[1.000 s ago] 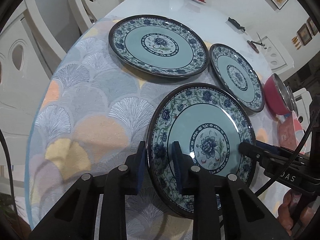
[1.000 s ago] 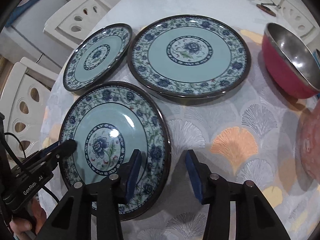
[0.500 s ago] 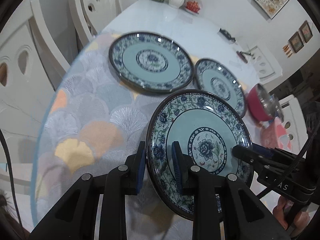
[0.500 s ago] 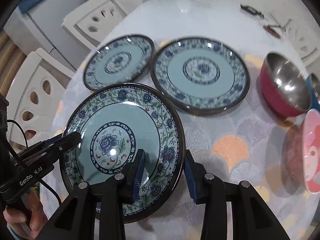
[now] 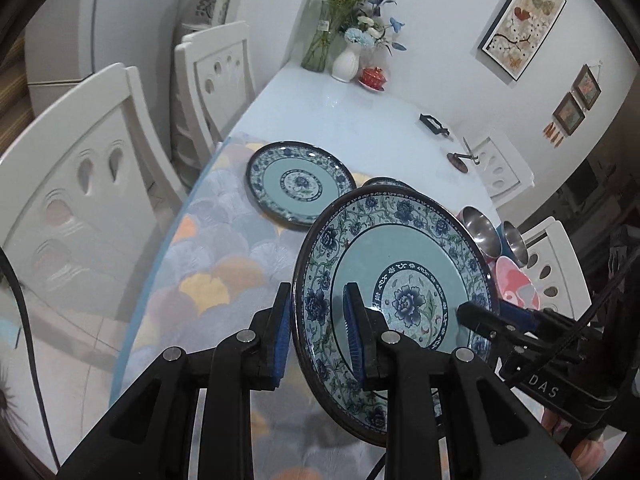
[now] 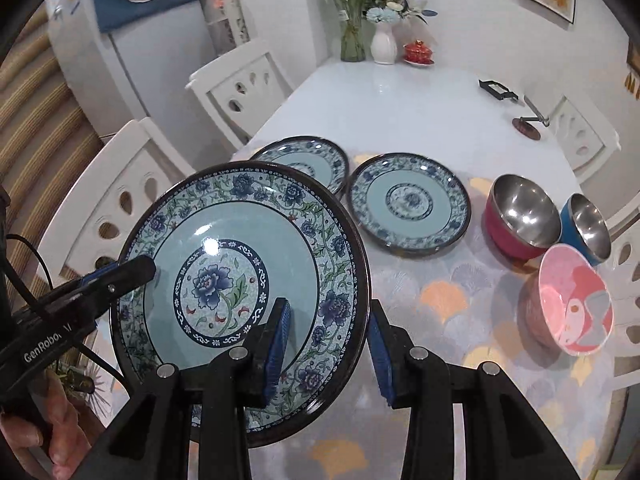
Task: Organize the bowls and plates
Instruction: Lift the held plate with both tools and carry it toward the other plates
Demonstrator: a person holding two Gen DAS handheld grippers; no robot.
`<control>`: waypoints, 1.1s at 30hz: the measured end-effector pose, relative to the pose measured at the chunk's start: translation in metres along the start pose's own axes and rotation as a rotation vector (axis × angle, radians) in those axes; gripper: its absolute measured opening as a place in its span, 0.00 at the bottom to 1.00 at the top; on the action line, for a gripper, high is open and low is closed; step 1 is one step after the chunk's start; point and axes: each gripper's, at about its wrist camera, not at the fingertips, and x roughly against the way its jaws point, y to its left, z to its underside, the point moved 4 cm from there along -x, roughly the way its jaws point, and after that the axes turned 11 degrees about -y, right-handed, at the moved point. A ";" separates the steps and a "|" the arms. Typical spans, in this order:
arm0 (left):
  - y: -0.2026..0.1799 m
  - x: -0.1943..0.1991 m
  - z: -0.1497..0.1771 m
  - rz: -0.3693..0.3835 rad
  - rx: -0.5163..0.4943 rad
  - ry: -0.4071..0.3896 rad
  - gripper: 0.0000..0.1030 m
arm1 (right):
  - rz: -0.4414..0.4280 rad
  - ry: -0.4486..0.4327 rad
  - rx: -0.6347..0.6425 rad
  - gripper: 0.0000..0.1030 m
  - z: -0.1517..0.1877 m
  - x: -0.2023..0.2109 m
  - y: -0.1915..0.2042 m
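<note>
Two grippers, one plate: left gripper (image 5: 316,332) clamped on the near-left rim of the floral plate (image 5: 400,280), one pad under, one on the face; right gripper (image 6: 328,344) straddling the opposite rim, one pad on the glazed face, the outer pad just beside the edge; contact there hard to confirm
Plate's place: aloft and tilted, clear of the patterned tablecloth (image 6: 460,300), in front of two matching plates (image 6: 408,200) lying flat on it
Likely handling: stiff glazed ceramic, fairly heavy, slick on the face, chippable at the dark rim; brittle if dropped
Best hold: opposite rim points, pads across the raised lip rather than the smooth centre; level carry, gentle set-down onto another plate
Bowls: red steel-lined bowl (image 6: 520,220), blue one (image 6: 586,228) and pink bowl (image 6: 572,300) grouped at the right, untouched
Change from a second back: plate then resting on the cloth, now lifted and tipped; right jaws then wide apart, closing since onto the rim; more wall, chairs and flowers in view
</note>
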 end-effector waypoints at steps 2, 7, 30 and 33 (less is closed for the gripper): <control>0.002 0.006 0.006 -0.008 -0.001 0.004 0.21 | -0.010 0.012 0.001 0.37 0.012 0.003 0.007; 0.012 0.008 0.035 -0.039 0.006 0.050 0.21 | -0.021 0.059 0.005 0.37 0.042 -0.001 0.013; 0.029 -0.039 0.109 -0.056 -0.061 0.205 0.21 | 0.007 0.254 -0.049 0.37 0.115 -0.044 0.002; 0.030 -0.041 0.112 -0.057 -0.057 0.216 0.21 | 0.009 0.269 -0.047 0.37 0.119 -0.046 0.002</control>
